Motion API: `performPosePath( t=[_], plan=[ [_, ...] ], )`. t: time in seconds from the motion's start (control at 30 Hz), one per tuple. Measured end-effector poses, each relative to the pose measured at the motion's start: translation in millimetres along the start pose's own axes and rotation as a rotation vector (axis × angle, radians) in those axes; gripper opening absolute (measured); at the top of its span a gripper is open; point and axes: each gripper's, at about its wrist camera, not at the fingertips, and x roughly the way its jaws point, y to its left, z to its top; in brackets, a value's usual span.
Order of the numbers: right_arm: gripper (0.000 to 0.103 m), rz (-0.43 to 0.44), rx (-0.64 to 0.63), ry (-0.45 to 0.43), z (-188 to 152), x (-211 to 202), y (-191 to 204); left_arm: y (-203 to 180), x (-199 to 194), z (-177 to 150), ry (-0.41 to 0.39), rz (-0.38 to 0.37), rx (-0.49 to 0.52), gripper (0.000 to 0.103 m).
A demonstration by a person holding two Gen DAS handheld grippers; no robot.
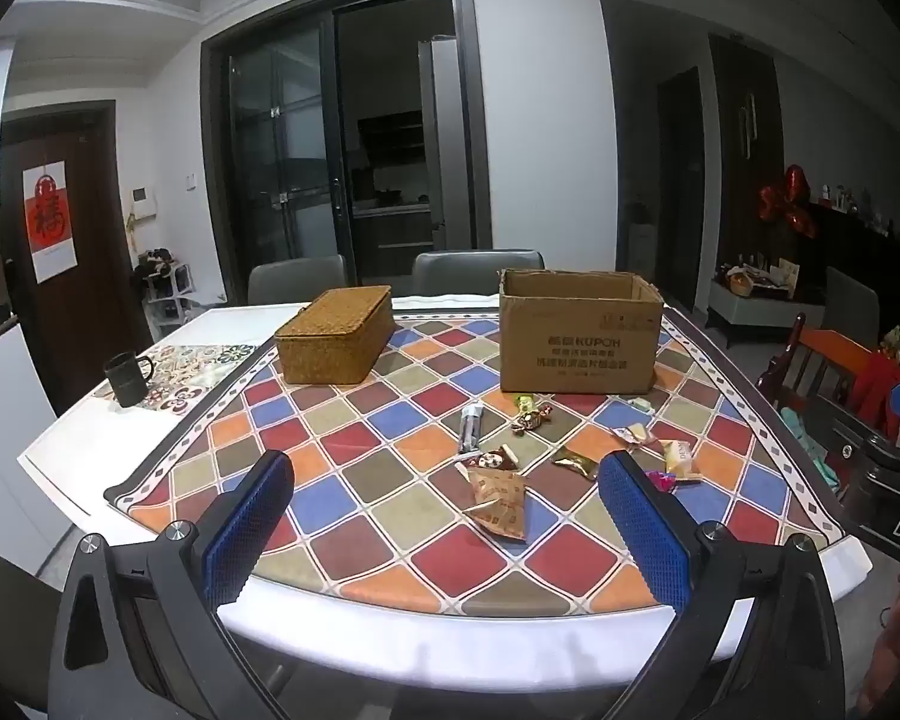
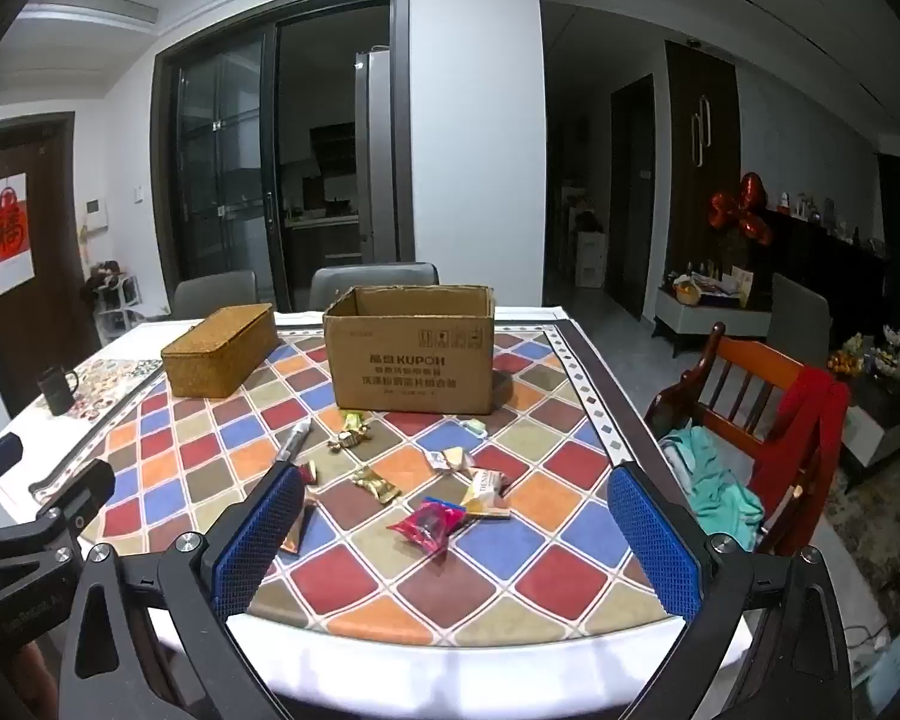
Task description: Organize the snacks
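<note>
Hanging above the near edge of the table [image 1: 60, 450], the left gripper [image 1: 447, 516] has its blue-padded jaws spread wide with nothing between them. Just ahead of its right finger lies a tan printed snack packet [image 1: 499, 501], and beyond that a gold wrapped candy [image 1: 576, 461], a grey stick pack [image 1: 470, 429] and a twisted gold-and-red sweet [image 1: 531, 418]. Farther ahead and to the right stands the open cardboard box [image 1: 579, 339]; ahead and to the left sits the lidded wicker basket [image 1: 334, 334]. A dark mug [image 1: 127, 380] stands far off to the left (well clear of the snacks). The other gripper's body shows at the right edge.

From the right wrist, the right gripper [image 2: 456, 534] also stands fully open and empty over the near table edge [image 2: 390, 666]. Between its fingers, a little ahead, lies a red-and-pink packet [image 2: 429, 525], with a pale wrapped biscuit [image 2: 486, 489] just beyond it and the gold candy [image 2: 377, 483] nearer the left finger. The cardboard box [image 2: 411, 357] is straight ahead, the wicker basket [image 2: 219, 351] ahead-left. A wooden chair [image 2: 750, 396] draped with red and teal cloth stands to the right, beside the table.
</note>
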Motion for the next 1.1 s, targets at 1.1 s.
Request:
performPosePath(
  t=[1.1],
  plan=[
    [0.103,-0.001,0.003,-0.007,3.9,-5.4,-2.0,-1.7,-4.6,3.5,0.004,-0.005,0.013,0.103]
  ],
)
